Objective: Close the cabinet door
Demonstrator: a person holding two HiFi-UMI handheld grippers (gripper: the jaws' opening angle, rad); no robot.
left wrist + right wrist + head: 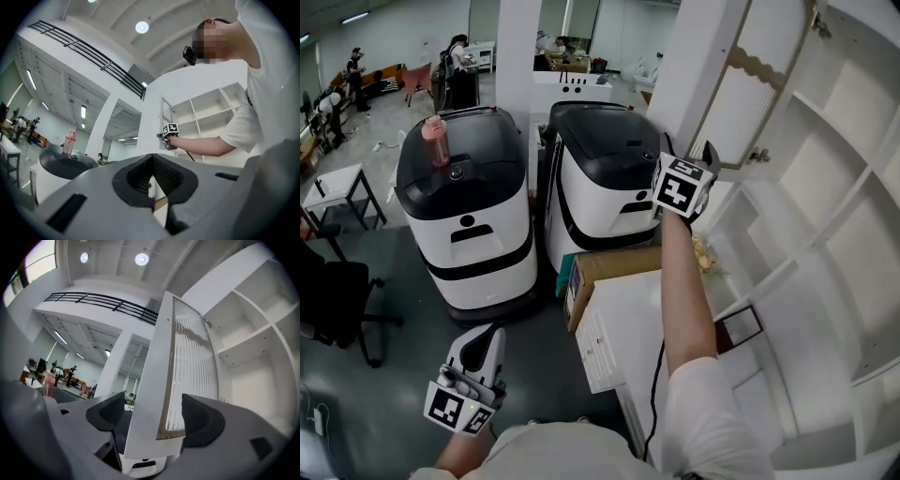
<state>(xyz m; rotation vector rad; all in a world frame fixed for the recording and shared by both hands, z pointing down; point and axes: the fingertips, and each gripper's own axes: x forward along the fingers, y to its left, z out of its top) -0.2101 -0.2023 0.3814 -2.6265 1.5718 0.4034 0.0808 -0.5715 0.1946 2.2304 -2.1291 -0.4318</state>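
Note:
The white cabinet door, with a ribbed glass panel in a thin wooden frame, hangs open in front of the white shelf cabinet. My right gripper is raised at the door's lower edge. In the right gripper view the door stands edge-on between the wide-apart jaws of that gripper, its bottom corner between the dark pads; I see no pressing. My left gripper hangs low at the bottom left, jaws together and empty. The left gripper view shows its closed pads and, far off, the right gripper at the door.
Two white-and-black wheeled machines stand left of the cabinet; a pink bottle sits on the left one. A cardboard box and a white drawer unit lie below the door. A black office chair is at the far left.

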